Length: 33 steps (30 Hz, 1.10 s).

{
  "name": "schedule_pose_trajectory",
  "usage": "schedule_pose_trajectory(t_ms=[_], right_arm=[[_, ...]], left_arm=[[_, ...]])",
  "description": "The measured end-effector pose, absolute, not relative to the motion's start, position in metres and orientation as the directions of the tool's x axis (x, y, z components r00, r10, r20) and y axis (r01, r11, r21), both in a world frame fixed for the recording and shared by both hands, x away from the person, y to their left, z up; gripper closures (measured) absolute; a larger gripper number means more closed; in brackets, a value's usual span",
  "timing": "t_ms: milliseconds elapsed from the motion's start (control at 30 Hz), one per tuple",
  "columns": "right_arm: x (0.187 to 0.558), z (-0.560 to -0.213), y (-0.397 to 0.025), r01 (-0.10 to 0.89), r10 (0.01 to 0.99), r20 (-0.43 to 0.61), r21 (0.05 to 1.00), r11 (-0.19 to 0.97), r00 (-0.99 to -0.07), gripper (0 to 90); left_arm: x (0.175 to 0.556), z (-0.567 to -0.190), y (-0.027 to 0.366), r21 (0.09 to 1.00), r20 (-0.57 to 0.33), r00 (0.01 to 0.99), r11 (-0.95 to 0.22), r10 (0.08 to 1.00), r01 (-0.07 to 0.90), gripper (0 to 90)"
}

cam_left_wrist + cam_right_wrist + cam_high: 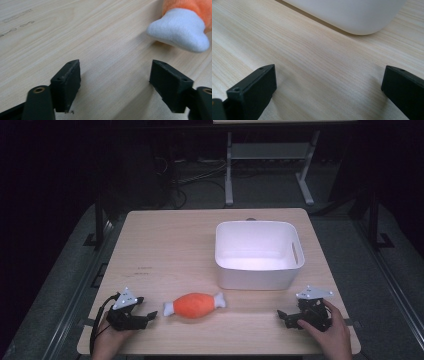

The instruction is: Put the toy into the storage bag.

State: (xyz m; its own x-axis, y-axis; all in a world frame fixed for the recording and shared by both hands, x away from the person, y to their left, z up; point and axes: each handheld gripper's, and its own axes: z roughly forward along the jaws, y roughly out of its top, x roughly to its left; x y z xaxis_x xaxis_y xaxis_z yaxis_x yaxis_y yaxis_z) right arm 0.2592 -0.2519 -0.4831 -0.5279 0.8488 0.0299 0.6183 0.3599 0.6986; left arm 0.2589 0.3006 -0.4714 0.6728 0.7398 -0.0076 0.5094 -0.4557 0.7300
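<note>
Your left gripper [148, 316] sits at the lower left of the high view, jaws spread and empty, just beside the orange plush drumstick [194, 306] lying low in the frame's centre. Your right gripper [284, 317], lower right, gapes too, below the white bin [258, 274].
</note>
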Motion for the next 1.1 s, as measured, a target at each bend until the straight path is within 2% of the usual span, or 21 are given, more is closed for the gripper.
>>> schedule_pose_trajectory(t_ms=[200, 400, 1100], right_arm=[[0.259, -0.483, -0.252, 0.618, 0.849, 0.030, 0.699, 0.360, -0.528, 0.0], [0.259, -0.483, -0.252, 0.617, 0.848, 0.029, 0.700, 0.360, -0.529, 0.0], [0.259, -0.483, -0.252, 0.617, 0.848, 0.030, 0.700, 0.360, -0.529, 0.0]], left_arm=[[0.262, -0.462, 0.298, 0.726, -0.028, 0.693, -0.462, 0.720, 0.510, 53.2], [0.269, -0.454, 0.291, 0.709, -0.062, 0.718, -0.476, 0.693, 0.520, 87.9], [0.309, -0.446, 0.267, 0.713, -0.068, 0.740, -0.486, 0.669, 0.505, 89.7]])
